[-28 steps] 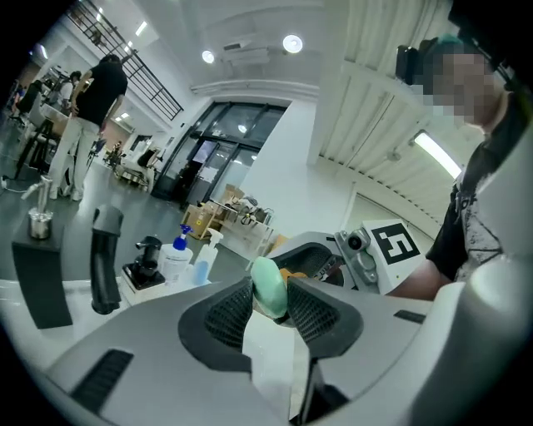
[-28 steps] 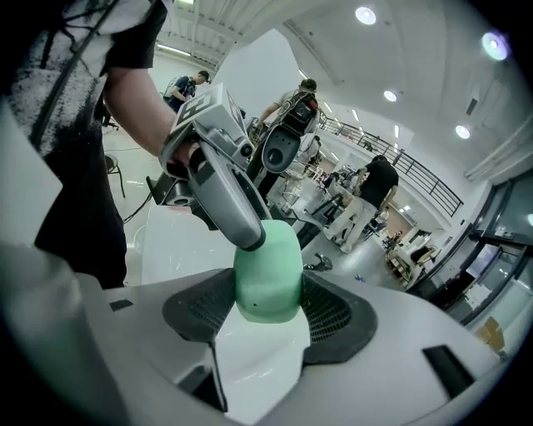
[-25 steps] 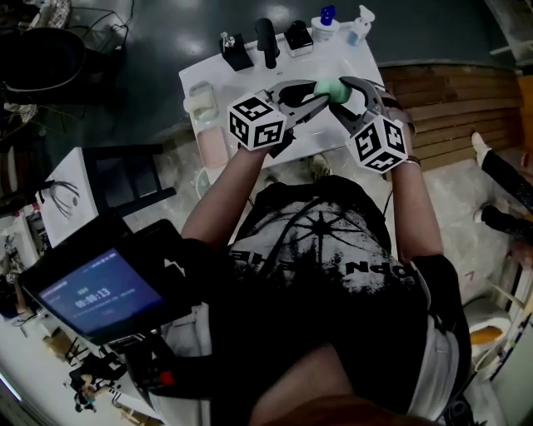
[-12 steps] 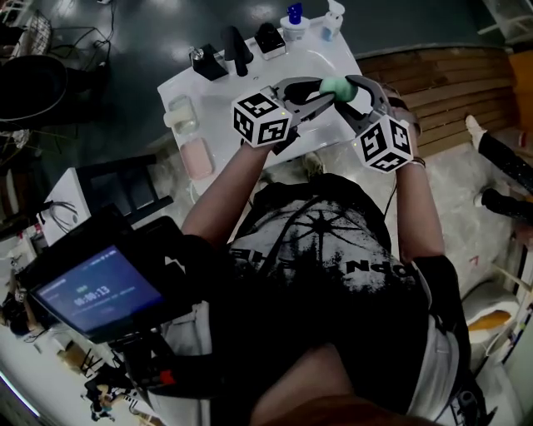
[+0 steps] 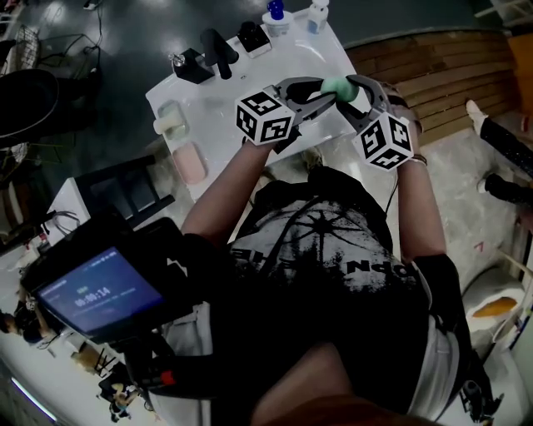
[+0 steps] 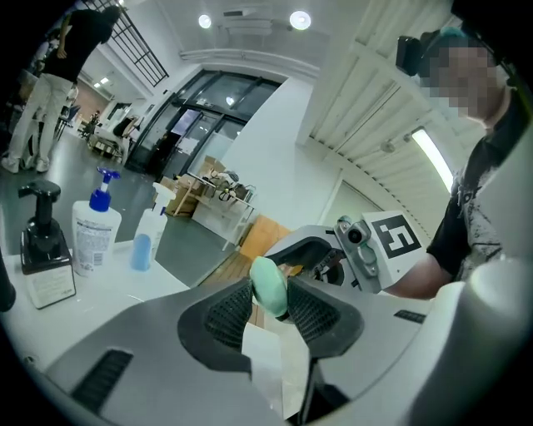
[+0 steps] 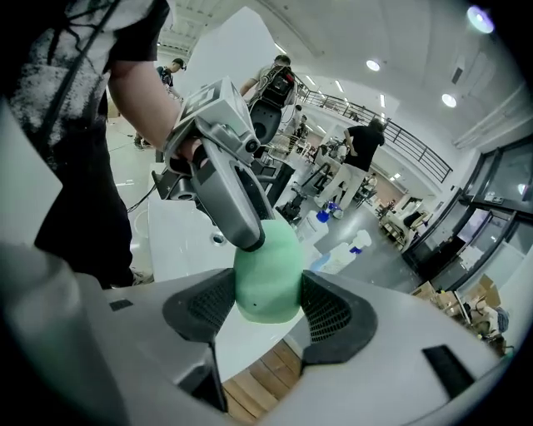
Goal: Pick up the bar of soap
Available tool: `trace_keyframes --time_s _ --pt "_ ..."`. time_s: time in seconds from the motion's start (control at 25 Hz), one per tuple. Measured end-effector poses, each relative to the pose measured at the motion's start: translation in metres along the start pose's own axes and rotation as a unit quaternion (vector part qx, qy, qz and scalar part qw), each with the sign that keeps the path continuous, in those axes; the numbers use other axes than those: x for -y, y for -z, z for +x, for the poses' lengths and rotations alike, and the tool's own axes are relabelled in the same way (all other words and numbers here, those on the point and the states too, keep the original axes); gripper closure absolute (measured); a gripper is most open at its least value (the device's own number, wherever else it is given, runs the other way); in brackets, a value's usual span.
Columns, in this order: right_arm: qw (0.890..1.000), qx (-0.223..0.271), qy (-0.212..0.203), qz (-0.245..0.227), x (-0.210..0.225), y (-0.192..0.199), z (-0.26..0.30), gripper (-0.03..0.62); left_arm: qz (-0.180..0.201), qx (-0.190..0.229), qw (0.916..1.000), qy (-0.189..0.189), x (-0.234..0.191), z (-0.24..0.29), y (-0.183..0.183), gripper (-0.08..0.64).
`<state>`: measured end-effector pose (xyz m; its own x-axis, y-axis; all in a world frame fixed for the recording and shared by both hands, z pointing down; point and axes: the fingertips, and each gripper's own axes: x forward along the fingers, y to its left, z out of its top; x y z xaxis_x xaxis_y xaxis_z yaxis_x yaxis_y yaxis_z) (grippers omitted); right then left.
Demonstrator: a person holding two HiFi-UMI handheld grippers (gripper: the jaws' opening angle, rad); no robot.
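Observation:
The bar of soap (image 5: 337,86) is pale green and is held in the air over the near edge of the white table (image 5: 250,87). Both grippers grip it from opposite sides. My left gripper (image 5: 326,93) comes in from the left, and its pads press on the narrow sides of the soap (image 6: 269,285). My right gripper (image 5: 351,88) comes in from the right, shut across the wide body of the soap (image 7: 266,270). One grey jaw of the left gripper (image 7: 225,195) covers the soap's top left in the right gripper view.
At the table's far edge stand a blue-capped bottle (image 5: 275,15), a spray bottle (image 5: 316,14), a black dispenser (image 5: 250,37) and a black tap (image 5: 214,48). A pink dish (image 5: 190,161) lies on the left side. Wooden decking (image 5: 433,75) lies to the right.
Both grippers stay clamped on the soap. In the head view the table and its bottles have slid left and up, while the grippers hold nearly the same place.

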<state>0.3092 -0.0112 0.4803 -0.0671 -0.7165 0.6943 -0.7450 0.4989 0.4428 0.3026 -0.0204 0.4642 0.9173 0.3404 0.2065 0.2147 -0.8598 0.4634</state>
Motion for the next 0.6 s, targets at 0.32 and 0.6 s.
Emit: trace_keyframes --time_s 0.32,0.6 --pt "0.999 -0.025 -0.037 0.03 -0.014 0.046 0.025 0.332 -0.048 -0.033 0.9982 0.012 -0.019 0.032 0.041 0.42" --pt "0.995 -0.039 -0.077 0.048 -0.03 0.085 0.046 0.333 -0.099 -0.06 0.9932 0.013 -0.033 0.057 0.08 0.42"
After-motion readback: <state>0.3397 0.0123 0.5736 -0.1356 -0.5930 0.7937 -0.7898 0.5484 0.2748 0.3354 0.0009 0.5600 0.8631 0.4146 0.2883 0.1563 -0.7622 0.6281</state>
